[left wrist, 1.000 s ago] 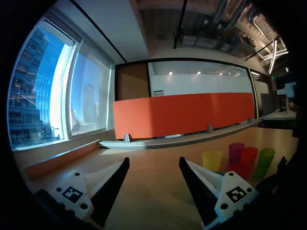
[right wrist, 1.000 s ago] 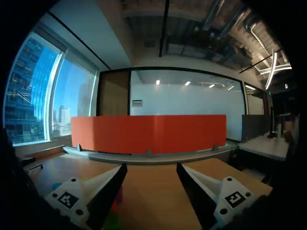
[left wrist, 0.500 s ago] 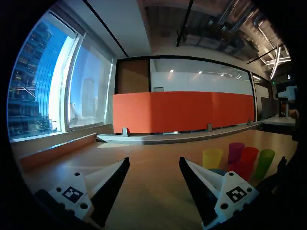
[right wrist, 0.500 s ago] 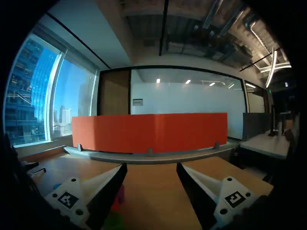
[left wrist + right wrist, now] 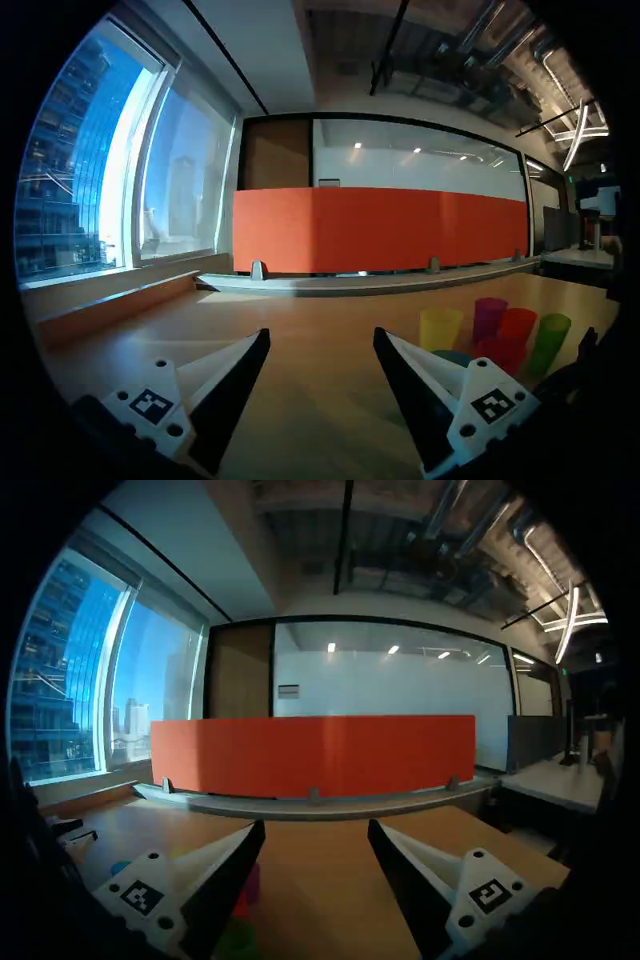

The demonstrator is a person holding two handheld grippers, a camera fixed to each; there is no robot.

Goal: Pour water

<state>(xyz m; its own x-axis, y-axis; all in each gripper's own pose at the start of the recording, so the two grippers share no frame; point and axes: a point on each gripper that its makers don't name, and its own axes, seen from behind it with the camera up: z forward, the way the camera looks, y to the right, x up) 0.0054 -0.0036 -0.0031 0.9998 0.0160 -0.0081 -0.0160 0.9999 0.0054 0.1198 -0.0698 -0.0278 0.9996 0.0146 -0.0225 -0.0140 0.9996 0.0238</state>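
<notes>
The left tongs [image 5: 320, 331] are gaping wide, gripping nothing, and hovering over the wooden counter [image 5: 320, 416]. The right tongs [image 5: 316, 824] are likewise standing wide open and empty. To the right of the left tongs, a yellow cup [image 5: 441, 328], purple cup [image 5: 489, 316], red cup [image 5: 516, 326] and green cup [image 5: 550, 340] are standing clustered upright on the counter. Beyond, an orange divider [image 5: 376, 228] is running along the counter's far edge.

Window [image 5: 96, 184] daylight glares; bowed edges seem dim.

The right gripper [image 5: 316, 826] hangs over the desk [image 5: 320, 900], jaws apart.
</notes>
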